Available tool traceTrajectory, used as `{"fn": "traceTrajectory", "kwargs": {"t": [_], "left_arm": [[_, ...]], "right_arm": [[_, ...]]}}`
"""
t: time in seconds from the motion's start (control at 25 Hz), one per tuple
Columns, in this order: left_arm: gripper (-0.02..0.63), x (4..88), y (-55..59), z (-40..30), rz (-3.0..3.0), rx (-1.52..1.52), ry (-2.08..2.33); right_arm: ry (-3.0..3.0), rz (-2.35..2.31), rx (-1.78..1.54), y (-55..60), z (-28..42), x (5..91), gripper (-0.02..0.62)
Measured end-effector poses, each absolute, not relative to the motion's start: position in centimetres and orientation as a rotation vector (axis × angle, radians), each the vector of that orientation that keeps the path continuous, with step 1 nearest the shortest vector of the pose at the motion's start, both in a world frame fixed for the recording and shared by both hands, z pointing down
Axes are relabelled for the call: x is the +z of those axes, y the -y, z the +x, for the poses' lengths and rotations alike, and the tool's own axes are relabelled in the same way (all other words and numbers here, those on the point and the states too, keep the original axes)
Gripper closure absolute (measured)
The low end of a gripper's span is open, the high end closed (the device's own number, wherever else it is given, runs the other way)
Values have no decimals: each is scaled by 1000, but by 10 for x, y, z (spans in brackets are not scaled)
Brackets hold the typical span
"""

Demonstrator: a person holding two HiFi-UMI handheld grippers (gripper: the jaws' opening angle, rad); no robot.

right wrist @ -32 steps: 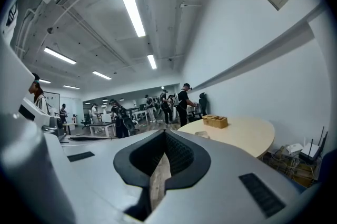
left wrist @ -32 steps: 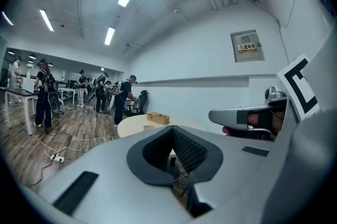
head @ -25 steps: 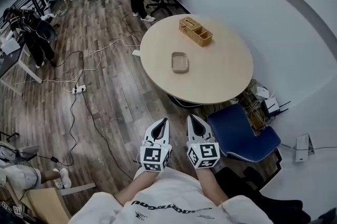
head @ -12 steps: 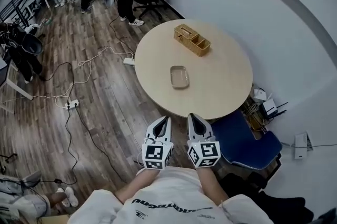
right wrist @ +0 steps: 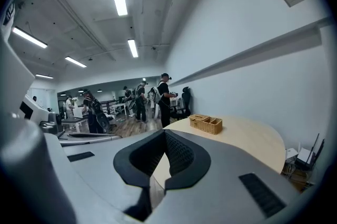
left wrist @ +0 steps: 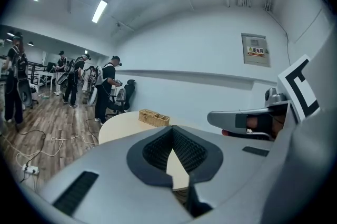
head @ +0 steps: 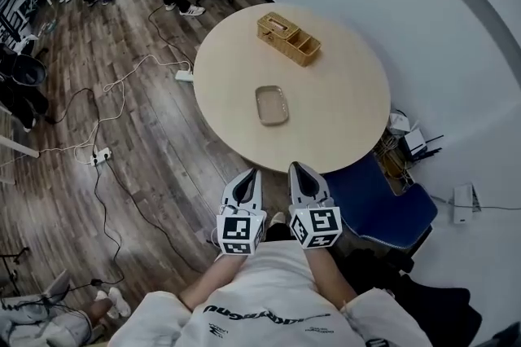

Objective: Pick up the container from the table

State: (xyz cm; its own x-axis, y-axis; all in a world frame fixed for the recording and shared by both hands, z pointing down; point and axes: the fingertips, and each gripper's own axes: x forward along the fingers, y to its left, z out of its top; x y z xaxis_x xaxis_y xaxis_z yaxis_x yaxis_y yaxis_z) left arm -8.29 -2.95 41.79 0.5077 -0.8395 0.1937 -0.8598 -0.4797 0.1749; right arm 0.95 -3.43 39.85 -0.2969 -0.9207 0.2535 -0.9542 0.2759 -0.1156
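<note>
Ok, both claws clenched tip to tip, nothing betw them. Left gripper (head: 247, 177) and right gripper (head: 298, 170) hang side by side over the floor (head: 183, 166), short of the table (head: 342, 117) edge. Container (head: 272, 105) = shallow rounded tray lying flat near mid-table, well apart from both claws. Reach not begun, imo.

Risks from here:
- Wrong obj. Wicker basket (head: 289, 37) sits at the far side and could also count as a "container". I take the tray as target but can't be sure.
- If jaws go in shut, they just shove the tray across the smooth top. I need to open one before contact.
- Tray is low w/ a thin rim. Coming in too flat, tips prob hit the tabletop or slip off the lip, and the tray skids or tips.
- Approach: blue chair (head: 378, 203) is tucked just right of my line, and a power strip (head: 99, 157) lies on the floor further left. A bump or snag would jolt the rig mid-reach.
</note>
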Motion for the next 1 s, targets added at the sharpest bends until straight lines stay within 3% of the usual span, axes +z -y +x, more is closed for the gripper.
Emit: {"fn": "traceTrajectory", "kwargs": {"t": [1.0], "left_arm": [[591, 535, 215, -13, 2280, 327, 1479]], "right_arm": [[2316, 1611, 656, 214, 74, 533, 563]]}}
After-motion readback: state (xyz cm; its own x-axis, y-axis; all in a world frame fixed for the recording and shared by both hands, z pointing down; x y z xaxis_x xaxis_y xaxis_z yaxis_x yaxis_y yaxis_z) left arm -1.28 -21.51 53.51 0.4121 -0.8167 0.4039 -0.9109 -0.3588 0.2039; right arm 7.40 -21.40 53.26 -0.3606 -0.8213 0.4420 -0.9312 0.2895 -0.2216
